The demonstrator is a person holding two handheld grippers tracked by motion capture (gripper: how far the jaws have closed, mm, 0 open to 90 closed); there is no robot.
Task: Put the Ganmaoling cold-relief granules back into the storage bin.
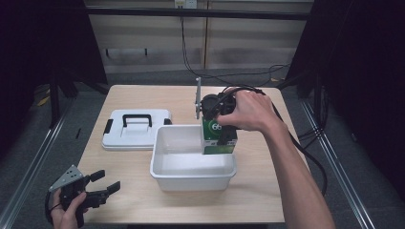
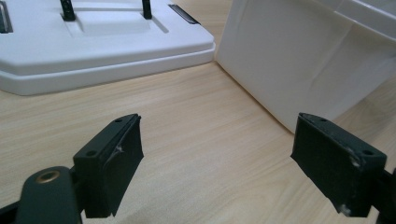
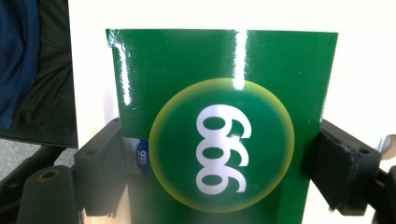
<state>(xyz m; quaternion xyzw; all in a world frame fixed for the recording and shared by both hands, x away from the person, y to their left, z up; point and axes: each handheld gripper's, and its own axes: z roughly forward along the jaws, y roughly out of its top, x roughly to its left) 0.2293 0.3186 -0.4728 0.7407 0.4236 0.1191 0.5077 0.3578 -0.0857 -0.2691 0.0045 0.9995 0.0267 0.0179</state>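
Right tool [image 1: 220,125]: clamped on the green box [image 1: 218,138]; in the right gripper view both black jaws are seen pressed against the opposite sides of the box, one at each edge.
Green box: a glossy green carton printed with a yellow-ringed circle and white digits [image 3: 221,148], which read upside down in the right gripper view; a small blue label [image 3: 140,156] is seen beside the near jaw. In the high view the box is held upright at the far right corner of the white tub [image 1: 165,169], its lower part against the tub's rim; whether it rests on the tub floor cannot be told.
Right hand [image 1: 250,110]: wrapped over the top of the right tool, with the forearm reaching in from the lower right and a black cable trailing off behind it.
Left tool [image 1: 101,186]: jaws held wide apart with nothing between them, low over the near left corner of the table [image 1: 143,202], well apart from the box.
Left hand [image 1: 67,212]: closed around the handle of the left tool at the table's front edge.
White tub: an open rectangular bin in the middle of the table; its side wall [image 2: 299,60] is seen close ahead in the left gripper view.
White lid [image 1: 136,129]: laid flat on the table just left of the tub, black handle up, its corner almost touching the tub wall in the left gripper view.
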